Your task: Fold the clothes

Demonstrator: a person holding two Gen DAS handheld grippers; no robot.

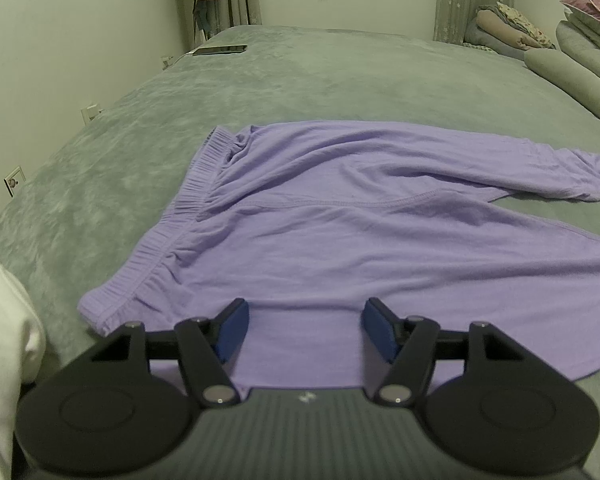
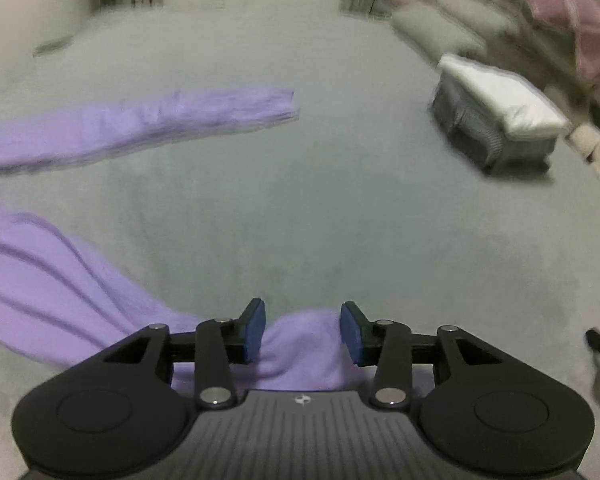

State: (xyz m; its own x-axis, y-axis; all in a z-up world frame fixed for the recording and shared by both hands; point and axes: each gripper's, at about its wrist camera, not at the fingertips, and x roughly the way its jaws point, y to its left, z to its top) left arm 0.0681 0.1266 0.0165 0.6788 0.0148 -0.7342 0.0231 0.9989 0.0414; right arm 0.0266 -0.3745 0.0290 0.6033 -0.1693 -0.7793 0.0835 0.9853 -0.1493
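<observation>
Lilac trousers [image 1: 340, 216] lay flat on bed [image 1: 300, 72]; near edge hidden beneath left gripper [image 1: 304, 332], released. Right gripper [image 2: 302, 332] released, blurred cuff [image 2: 300, 344] loose between pads.

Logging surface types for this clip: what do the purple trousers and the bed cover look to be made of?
Purple trousers: a thin, matte knit, probably cotton jersey; it drapes in soft folds, with a stitched seam and a gathered elastic waistband. Bed cover: grey-green plush, fleece or velvet by its look; the short nap shows mottled light and dark patches.
</observation>
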